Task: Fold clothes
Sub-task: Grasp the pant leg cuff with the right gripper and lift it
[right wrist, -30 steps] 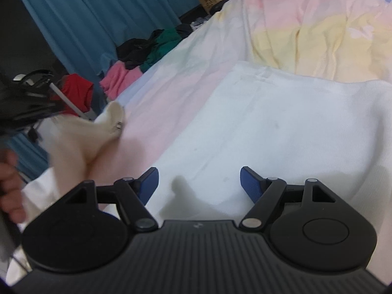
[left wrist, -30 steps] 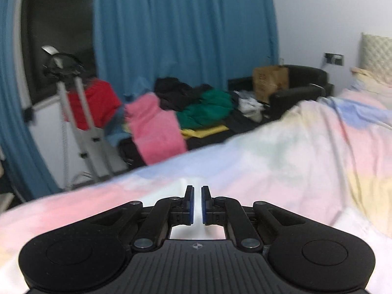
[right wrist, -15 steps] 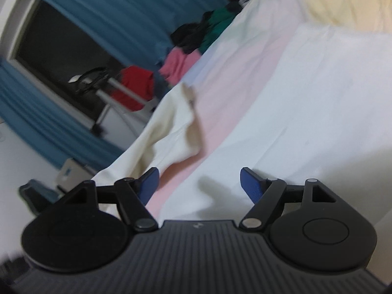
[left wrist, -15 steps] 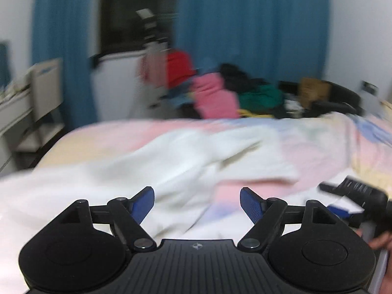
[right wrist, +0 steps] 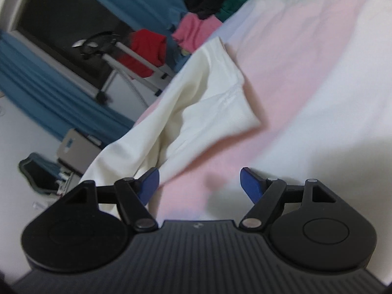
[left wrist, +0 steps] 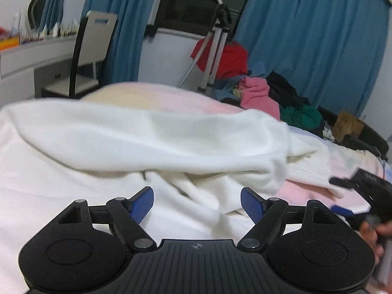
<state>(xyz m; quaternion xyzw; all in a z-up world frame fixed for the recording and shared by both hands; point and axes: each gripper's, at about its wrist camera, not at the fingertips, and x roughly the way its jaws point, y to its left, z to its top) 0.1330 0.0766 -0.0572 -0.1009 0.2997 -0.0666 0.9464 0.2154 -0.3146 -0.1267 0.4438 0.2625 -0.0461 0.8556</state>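
White garment (left wrist: 152, 137) lies rumpled across frame centre on the bed (right wrist: 306, 78). Left gripper (left wrist: 197, 202) and right gripper (right wrist: 199, 183) have fingers wide, empty. Step: regrasping; next, pinch an edge.

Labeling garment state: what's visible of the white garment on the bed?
The white garment is cream-white with a fine-ribbed knit look, lying rumpled on the pastel bedsheet. One folded, sleeve-like section drapes across the rest, ending in a hemmed edge. The left gripper and right gripper are both open; neither grips it.
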